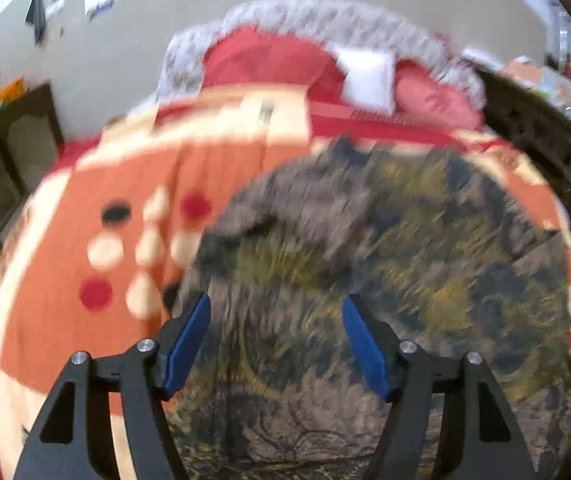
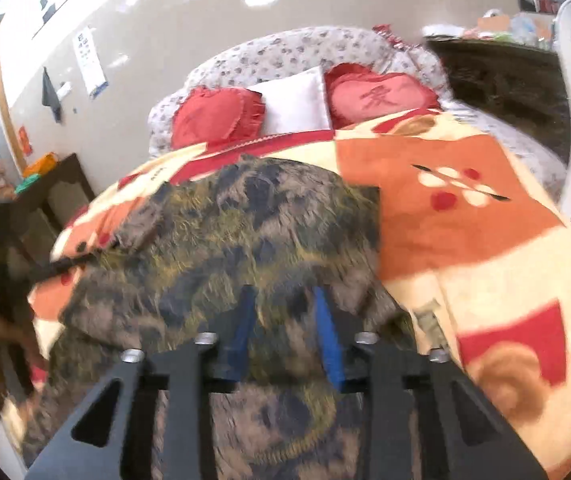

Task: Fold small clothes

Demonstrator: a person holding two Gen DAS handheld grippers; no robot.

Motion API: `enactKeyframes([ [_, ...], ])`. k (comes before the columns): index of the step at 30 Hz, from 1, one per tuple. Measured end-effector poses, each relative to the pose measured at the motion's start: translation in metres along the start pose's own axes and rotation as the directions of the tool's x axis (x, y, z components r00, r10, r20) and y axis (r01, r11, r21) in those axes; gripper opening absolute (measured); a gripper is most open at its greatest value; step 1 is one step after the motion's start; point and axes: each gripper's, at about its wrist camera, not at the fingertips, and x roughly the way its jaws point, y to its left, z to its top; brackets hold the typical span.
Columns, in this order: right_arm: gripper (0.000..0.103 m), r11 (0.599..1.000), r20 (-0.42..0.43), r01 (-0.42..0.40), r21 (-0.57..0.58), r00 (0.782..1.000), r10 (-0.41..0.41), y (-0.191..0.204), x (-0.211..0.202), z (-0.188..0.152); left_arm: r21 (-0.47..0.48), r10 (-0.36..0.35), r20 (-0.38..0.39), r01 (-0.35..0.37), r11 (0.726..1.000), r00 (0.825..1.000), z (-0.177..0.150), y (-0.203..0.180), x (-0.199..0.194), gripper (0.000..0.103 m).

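Bed's orange blanket [image 2: 465,220] carries a camouflage garment [image 2: 265,232]; left hand-held gripper [image 1: 276,312] gapes, right hand-held gripper's [image 2: 287,300] grip unclear.

Orange patterned bedspread [image 2: 465,216], two red heart cushions [image 2: 217,116], white pillow [image 2: 295,104], dark side table [image 2: 61,188].

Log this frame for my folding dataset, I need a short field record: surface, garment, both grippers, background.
surface: bed with an orange, cream and red patterned blanket
garment: dark brown-and-olive patterned cloth lying spread on the blanket
left gripper: open, fingers wide apart above the cloth, nothing pinched
right gripper: fingers narrower, cloth behind them; grip unclear through blur
background: two red heart cushions flanking a white pillow
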Motion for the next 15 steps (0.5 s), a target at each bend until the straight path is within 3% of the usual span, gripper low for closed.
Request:
enactKeyframes([
  [3,0.018,0.994,-0.142,0.004,-0.11,0.99,-0.02,-0.004,0.042,0.006,-0.077,0.033,-0.045,-0.037,0.996,0.998,-0.013,0.014,0.014,0.07],
  [5,0.009,0.98,-0.214,0.166,-0.111,0.959,-0.187,-0.04,0.063,-0.003,-0.104,0.016,-0.074,-0.024,0.994,0.997,-0.024,0.021,0.023,0.071],
  [7,0.0,0.991,-0.192,0.132,0.005,0.973,-0.129,-0.078,0.057,-0.016,-0.114,0.015,-0.035,-0.019,0.993,0.999,-0.036,0.024,0.024,0.078],
  [9,0.0,0.993,-0.192,0.117,0.03,0.975,-0.109,-0.093,0.048,-0.024,-0.142,0.001,-0.035,-0.006,0.99,0.999,-0.036,0.029,0.026,0.079],
  [12,0.0,0.978,-0.199,0.209,-0.028,0.957,-0.21,-0.093,0.039,-0.022,-0.14,0.008,-0.035,-0.013,0.99,0.999,-0.038,0.028,0.026,0.08],
  [15,0.0,0.974,-0.133,0.227,-0.01,0.965,-0.226,-0.094,0.025,-0.003,-0.141,0.01,-0.033,-0.014,0.99,0.999,-0.039,0.027,0.025,0.08],
])
